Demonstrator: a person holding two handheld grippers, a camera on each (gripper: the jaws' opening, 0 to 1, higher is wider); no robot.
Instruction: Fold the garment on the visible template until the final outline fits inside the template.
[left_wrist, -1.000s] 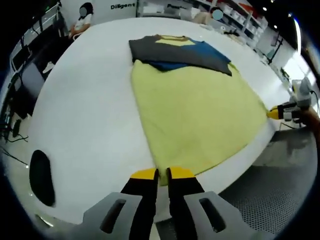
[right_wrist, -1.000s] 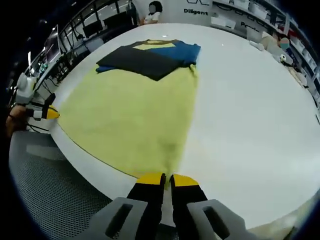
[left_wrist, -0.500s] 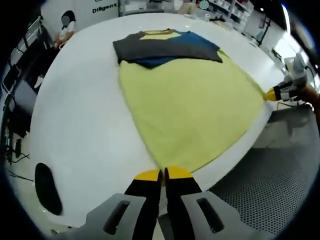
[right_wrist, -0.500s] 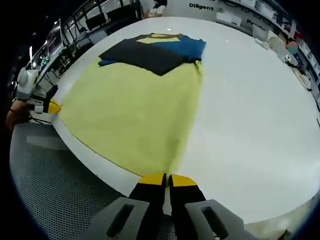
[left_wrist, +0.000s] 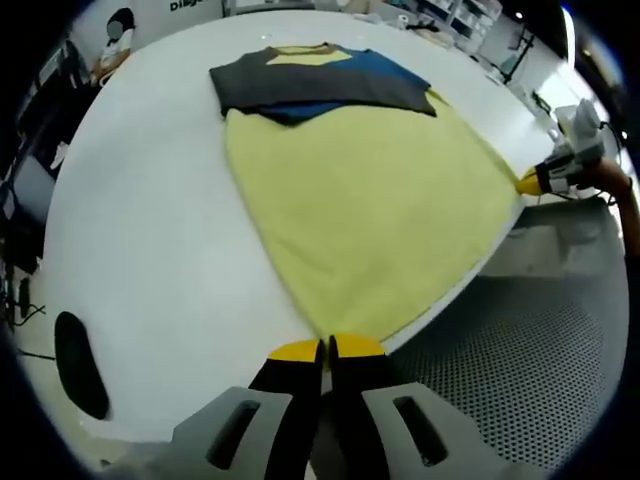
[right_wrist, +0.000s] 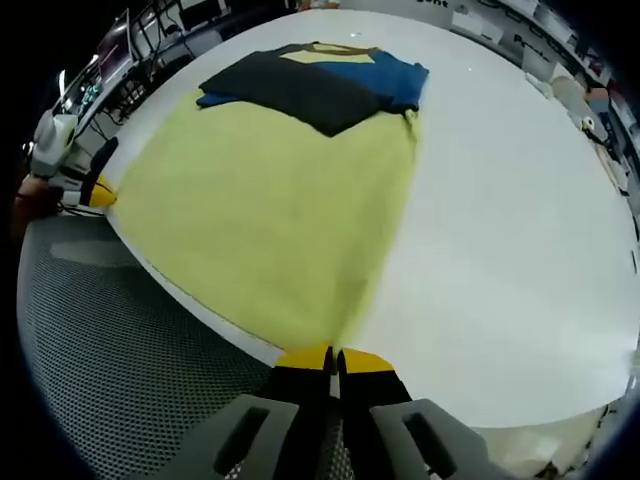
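- The shirt (left_wrist: 370, 190) lay flat on the big white table (left_wrist: 140, 220). Its yellow-green body reached to the near table edge, and its dark grey and blue top part sat at the far end.
- The left gripper (left_wrist: 327, 349) was pinched tight on one bottom corner of the shirt, right at the table edge.
- The right gripper (right_wrist: 333, 355) was pinched tight on the other bottom corner. In the left gripper view it showed far off at the right (left_wrist: 530, 182), with its yellow tips at the cloth.
- The bottom hem (right_wrist: 190, 300) looked pulled straight between the two grippers, along the table edge.
- I could not see any template lines on the table, so I could not tell where the shape was meant to fit.
- The step looked like lifting the bottom hem and carrying it up toward the dark top part (right_wrist: 310, 85) to fold the shirt in half.
- To do it well, both grippers should rise together and keep apart, so the cloth does not sag in the middle.
- They should move at the same speed, or the fold would go crooked.
- The hem should land straight and flat, and neither grip should let go early.
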